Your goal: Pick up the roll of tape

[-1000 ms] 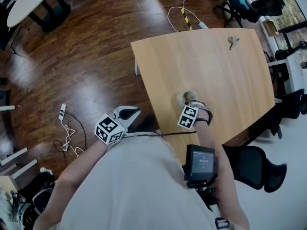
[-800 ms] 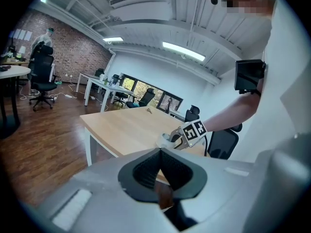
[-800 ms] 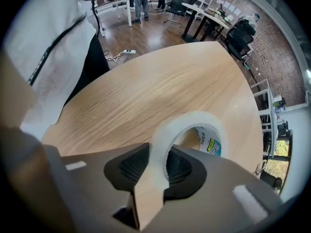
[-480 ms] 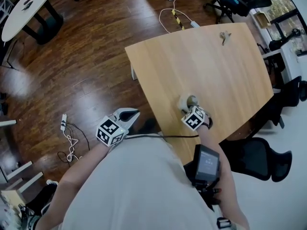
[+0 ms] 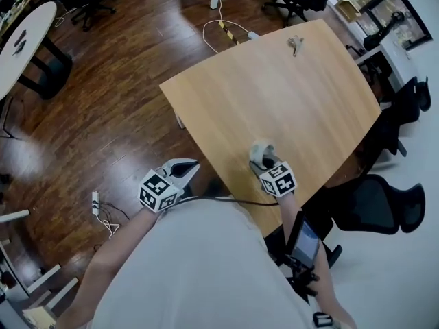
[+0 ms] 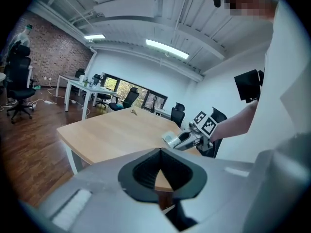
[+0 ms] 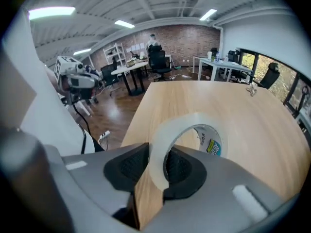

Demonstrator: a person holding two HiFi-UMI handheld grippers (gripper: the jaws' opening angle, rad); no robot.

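The roll of tape [image 7: 182,122], clear with a white core, is held above the wooden table [image 5: 295,94] near its front edge. My right gripper [image 7: 158,152] is shut on it, one pad inside the ring and one outside, pinching its wall. In the head view the roll of tape [image 5: 261,149] sticks out past the right gripper [image 5: 266,163]. The left gripper [image 5: 185,168] hangs left of the table over the floor, shut with nothing in it. From the left gripper view the right gripper [image 6: 183,139] and the roll of tape [image 6: 170,140] show across the table.
A bunch of keys [image 5: 295,43] lies at the table's far end. Black office chairs [image 5: 374,211] stand to the right. Cables [image 5: 103,208] and a power strip [image 5: 230,33] lie on the wooden floor. A white table [image 5: 24,43] stands at far left.
The right gripper has risen from the table with the roll of tape and rolled its wrist. The left gripper has hardly shifted.
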